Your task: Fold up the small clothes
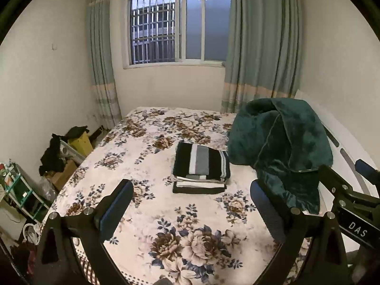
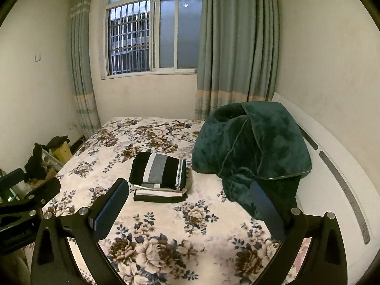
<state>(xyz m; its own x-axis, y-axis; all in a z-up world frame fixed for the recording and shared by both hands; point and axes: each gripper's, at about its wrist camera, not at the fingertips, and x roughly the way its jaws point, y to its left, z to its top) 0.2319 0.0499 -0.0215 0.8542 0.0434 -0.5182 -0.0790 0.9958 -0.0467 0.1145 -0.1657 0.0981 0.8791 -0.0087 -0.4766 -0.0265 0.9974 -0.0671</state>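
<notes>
A stack of folded clothes (image 1: 200,166), black with white and grey stripes on top, lies in the middle of the floral bed (image 1: 147,166). It also shows in the right wrist view (image 2: 160,178). My left gripper (image 1: 190,204) is open and empty, held above the bed in front of the stack. My right gripper (image 2: 187,204) is open and empty, also in front of the stack. Part of the right gripper shows at the right edge of the left wrist view (image 1: 356,190).
A dark green blanket (image 1: 282,147) is heaped at the bed's right side against the white headboard (image 2: 337,166). Boxes and black clothes (image 1: 59,152) clutter the floor at the left. A window with curtains (image 1: 180,26) is behind the bed.
</notes>
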